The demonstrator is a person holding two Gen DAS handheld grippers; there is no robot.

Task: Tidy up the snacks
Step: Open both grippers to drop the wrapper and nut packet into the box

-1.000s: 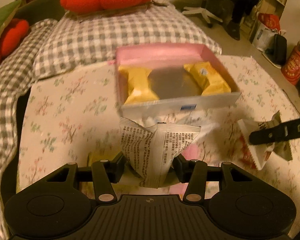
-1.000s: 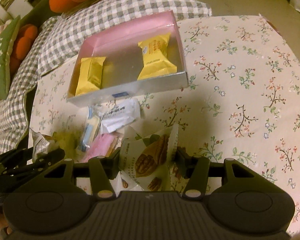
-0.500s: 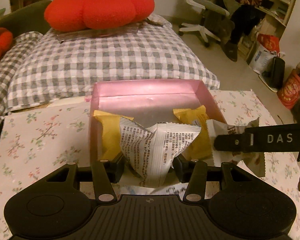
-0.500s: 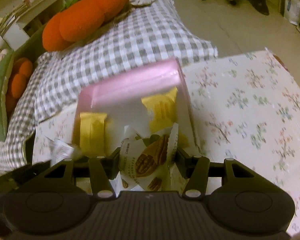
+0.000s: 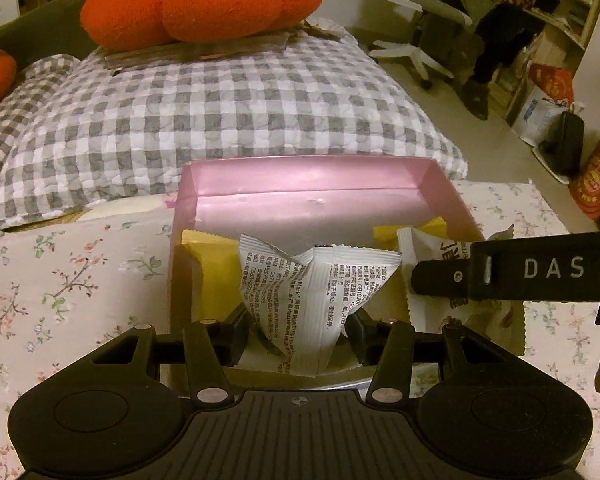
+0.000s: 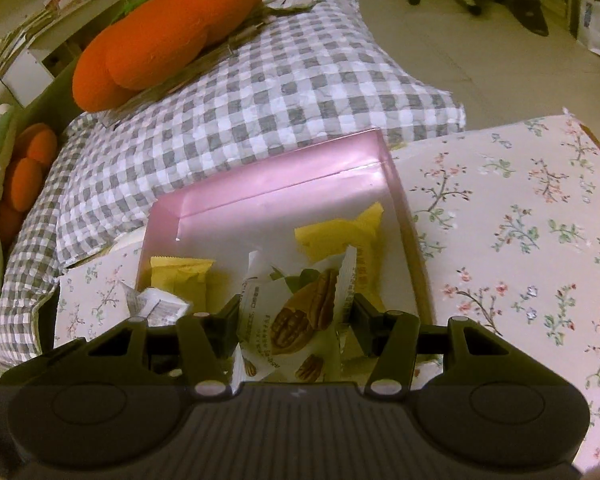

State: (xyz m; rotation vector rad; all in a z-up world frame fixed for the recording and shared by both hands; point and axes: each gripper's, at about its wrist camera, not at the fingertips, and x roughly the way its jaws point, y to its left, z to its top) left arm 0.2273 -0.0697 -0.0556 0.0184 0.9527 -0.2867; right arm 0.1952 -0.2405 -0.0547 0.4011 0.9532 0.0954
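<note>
I am holding a white packet [image 5: 316, 296] clamped in the left tool [image 5: 298, 326] and a pecan packet [image 6: 296, 320] in the right tool [image 6: 294, 320], both over the pink box [image 5: 308, 176]; two yellow packets [image 6: 182, 276] are lying inside already; release is pending.

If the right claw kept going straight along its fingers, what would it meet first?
Probably the yellow packet lying inside the pink box, or the box floor beside it; depth is unclear. The right claw holds a pecan snack packet.

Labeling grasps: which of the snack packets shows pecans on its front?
The pecan packet clamped in the right gripper, over the pink box. The left gripper holds a white text-only packet; the two packets in the box are plain yellow.
</note>
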